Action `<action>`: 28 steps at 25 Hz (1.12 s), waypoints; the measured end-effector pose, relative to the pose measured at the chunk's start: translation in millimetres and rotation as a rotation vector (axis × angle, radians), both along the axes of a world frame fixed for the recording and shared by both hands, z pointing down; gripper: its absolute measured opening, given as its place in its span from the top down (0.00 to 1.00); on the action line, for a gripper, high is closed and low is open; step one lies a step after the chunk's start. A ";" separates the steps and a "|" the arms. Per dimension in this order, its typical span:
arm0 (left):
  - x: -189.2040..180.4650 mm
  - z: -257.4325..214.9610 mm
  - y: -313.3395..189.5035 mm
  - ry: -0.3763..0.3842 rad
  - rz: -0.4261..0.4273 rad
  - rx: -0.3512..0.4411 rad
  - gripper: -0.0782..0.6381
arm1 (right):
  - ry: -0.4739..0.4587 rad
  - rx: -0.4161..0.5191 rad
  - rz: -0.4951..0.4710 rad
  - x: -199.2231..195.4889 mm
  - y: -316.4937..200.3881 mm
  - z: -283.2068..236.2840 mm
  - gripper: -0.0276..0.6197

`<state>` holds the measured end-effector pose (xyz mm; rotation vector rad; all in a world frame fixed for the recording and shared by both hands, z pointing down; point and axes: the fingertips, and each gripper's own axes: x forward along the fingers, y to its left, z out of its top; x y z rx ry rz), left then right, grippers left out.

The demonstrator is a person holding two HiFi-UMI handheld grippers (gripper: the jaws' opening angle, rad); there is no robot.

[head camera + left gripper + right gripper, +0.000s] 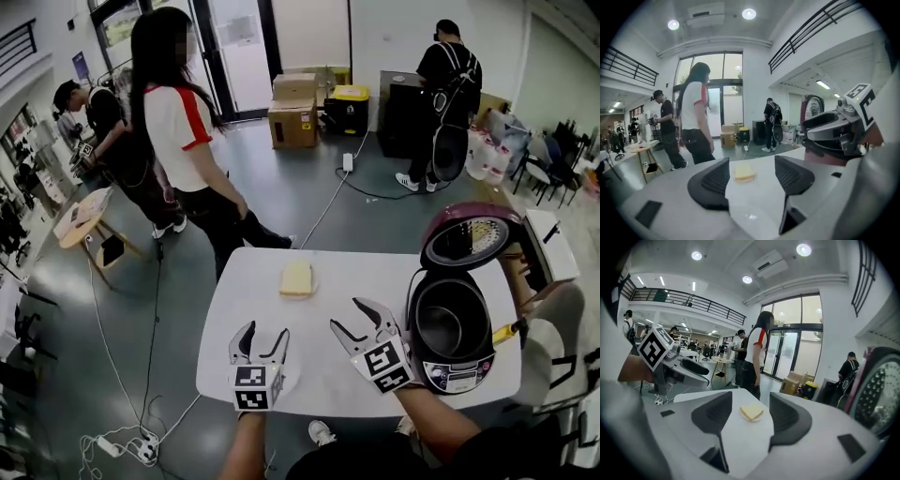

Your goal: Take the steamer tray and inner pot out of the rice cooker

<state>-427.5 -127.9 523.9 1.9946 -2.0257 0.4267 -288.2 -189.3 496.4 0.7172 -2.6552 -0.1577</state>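
Head view, lower middle of the frame: we hold the left hand-held gripper (265, 334) and the right hand-held gripper (346, 315) over the near part of the white bench (309, 375). Both have jaws partly apart and nothing between them. At lower right the rice cooker (457, 373) stands on the bench with its lid (469, 239) raised and the inner pot (448, 328) seated inside. Farther off, at centre, a yellow block (296, 277) lies on the bench. At upper left a person in a white and red top (178, 122) stands beyond it.
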 end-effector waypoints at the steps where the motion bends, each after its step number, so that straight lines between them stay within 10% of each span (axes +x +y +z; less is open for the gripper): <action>1: 16.6 -8.3 -7.1 0.013 0.029 0.016 0.47 | -0.002 0.009 0.019 15.9 -3.4 -7.8 0.60; 18: 271.6 -39.5 -89.9 0.168 0.401 0.040 0.48 | 0.033 -0.017 0.320 272.1 -53.8 -28.9 0.59; 28: 321.5 10.4 -110.3 0.701 0.375 -0.181 0.40 | -0.090 -0.373 0.393 375.1 -71.8 26.8 0.54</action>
